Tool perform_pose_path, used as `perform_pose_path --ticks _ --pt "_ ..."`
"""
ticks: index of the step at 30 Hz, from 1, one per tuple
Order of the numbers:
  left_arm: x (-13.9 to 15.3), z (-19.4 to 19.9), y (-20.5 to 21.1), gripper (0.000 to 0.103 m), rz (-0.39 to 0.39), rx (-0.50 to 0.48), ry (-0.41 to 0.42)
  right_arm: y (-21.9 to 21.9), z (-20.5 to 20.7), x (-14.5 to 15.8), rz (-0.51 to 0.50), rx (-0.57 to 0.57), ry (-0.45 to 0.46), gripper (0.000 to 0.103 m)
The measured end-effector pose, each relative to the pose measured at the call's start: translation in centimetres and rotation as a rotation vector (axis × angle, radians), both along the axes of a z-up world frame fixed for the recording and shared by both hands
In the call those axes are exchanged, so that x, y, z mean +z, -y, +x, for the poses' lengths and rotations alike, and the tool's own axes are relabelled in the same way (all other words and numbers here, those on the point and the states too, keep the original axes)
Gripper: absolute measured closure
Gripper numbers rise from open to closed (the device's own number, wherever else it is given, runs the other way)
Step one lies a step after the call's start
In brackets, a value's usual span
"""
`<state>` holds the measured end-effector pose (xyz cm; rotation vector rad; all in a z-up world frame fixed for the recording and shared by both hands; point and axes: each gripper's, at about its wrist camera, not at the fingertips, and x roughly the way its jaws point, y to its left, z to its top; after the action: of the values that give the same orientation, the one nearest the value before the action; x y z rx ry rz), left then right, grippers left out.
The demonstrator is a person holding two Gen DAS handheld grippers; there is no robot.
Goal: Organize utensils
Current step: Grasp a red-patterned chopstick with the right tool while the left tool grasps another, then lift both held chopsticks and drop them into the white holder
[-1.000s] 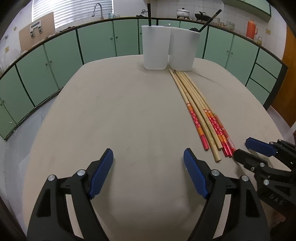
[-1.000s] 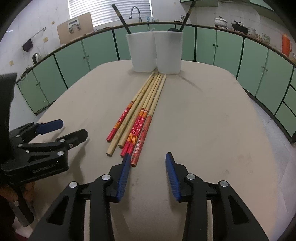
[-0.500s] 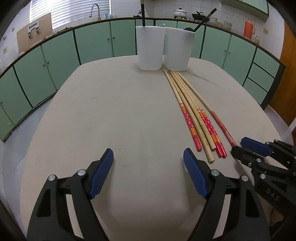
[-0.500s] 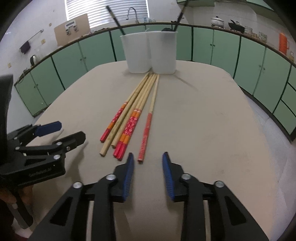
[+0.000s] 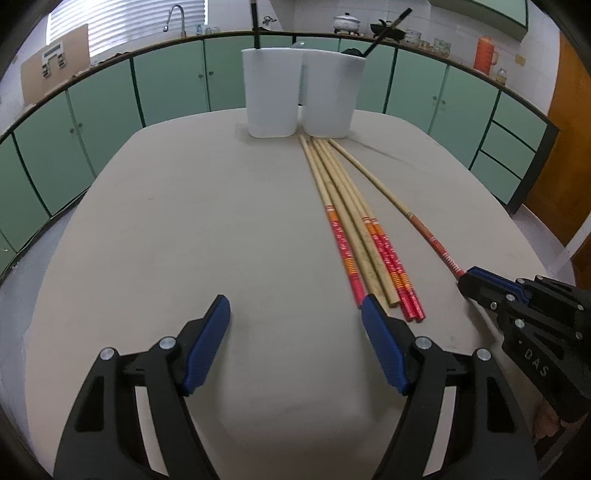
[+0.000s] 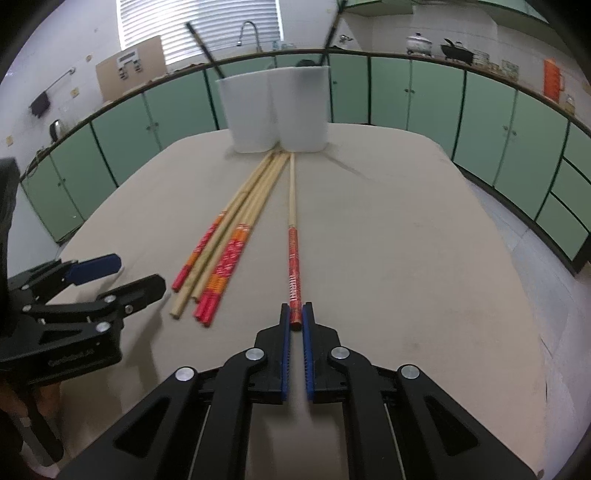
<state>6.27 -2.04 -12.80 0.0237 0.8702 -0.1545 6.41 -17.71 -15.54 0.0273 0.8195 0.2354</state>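
Several long bamboo chopsticks with red ends (image 5: 354, 221) (image 6: 236, 225) lie in a bundle on the beige table. One chopstick (image 6: 293, 236) (image 5: 399, 210) lies apart to their right. My right gripper (image 6: 296, 317) (image 5: 471, 278) is shut on its red end, low at the table. My left gripper (image 5: 295, 317) (image 6: 122, 273) is open and empty, left of the bundle's red ends. Two white tubs (image 5: 301, 96) (image 6: 275, 110) stand at the far end, each holding a dark utensil.
The table (image 5: 184, 221) is ringed by green cabinets (image 5: 110, 110). A counter behind holds a sink tap (image 5: 177, 14), pots and an orange flask (image 5: 485, 53). A wooden door (image 5: 569, 147) is at the right.
My right gripper closed from open onto the rightmost chopstick's red end, and that chopstick swung away from the bundle. My left gripper stayed open, moving slightly forward.
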Motion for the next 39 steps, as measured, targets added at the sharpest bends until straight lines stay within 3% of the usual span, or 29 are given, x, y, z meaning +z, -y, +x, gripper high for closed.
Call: perform_pose_path --ticks 11,25,33,39 --pt "-0.4 0.9 1.2 0.036 0.024 -0.004 -0.010 0.3 -0.1 -0.2 0.018 0.005 0.002 0.097" --pt "-0.3 1.0 2.3 0.097 -0.025 -0.032 -0.006 0.0 0.0 -0.3 0.014 0.022 -0.001 0.096" --pt "0.1 0.5 1.8 0.097 -0.038 -0.023 0.002 -0.1 -0.2 0.2 -0.002 0.038 0.012 0.097" --pt "1.8 -0.2 0.8 0.098 -0.018 -0.017 0.038 0.0 -0.9 2.4 -0.019 0.055 0.059 0.097"
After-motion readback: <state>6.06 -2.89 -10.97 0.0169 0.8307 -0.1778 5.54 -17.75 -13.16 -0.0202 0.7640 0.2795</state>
